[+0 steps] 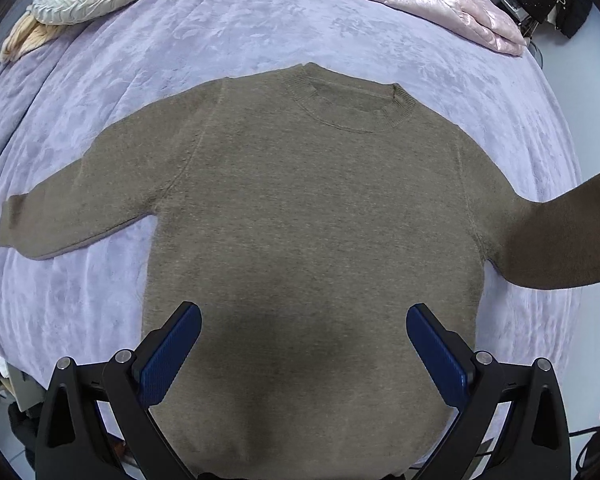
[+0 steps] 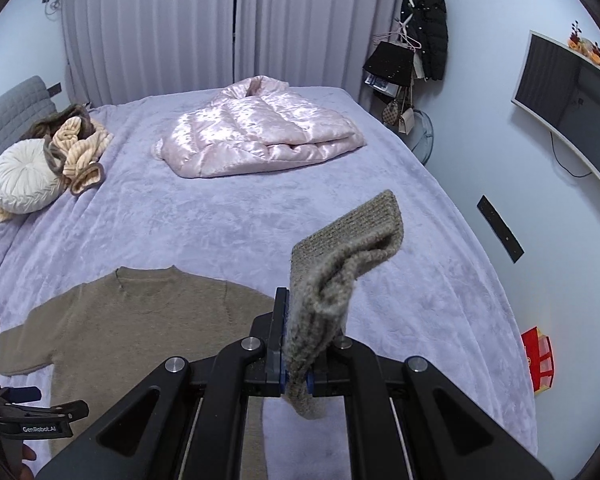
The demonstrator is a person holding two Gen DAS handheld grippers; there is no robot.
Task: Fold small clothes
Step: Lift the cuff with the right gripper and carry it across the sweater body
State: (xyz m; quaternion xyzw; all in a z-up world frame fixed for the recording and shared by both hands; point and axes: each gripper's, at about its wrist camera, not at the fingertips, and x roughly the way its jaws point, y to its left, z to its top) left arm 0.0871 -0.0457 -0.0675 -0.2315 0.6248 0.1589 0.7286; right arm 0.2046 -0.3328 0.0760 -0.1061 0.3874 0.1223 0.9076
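A brown knitted sweater (image 1: pixel 312 216) lies flat, front up, on the lilac bedspread (image 1: pixel 260 32), collar at the far side. My left gripper (image 1: pixel 304 340) hangs open above its lower body, pointing straight down, with nothing between the blue pads (image 1: pixel 168 356). The sweater's left sleeve (image 1: pixel 68 220) rests spread on the bed. Its right sleeve (image 1: pixel 560 240) is lifted off the bed toward the right edge. In the right wrist view my right gripper (image 2: pixel 296 360) is shut on that sleeve's ribbed cuff (image 2: pixel 352 240), which sticks up past the jaws. The sweater body (image 2: pixel 140 320) lies at the lower left.
A folded pink quilted jacket (image 2: pixel 260 132) lies at the far side of the bed. A round white cushion (image 2: pixel 24 176) and striped beige clothes (image 2: pixel 80 144) sit at the far left. The bed's right edge drops to a wall with a coat rack (image 2: pixel 420 40).
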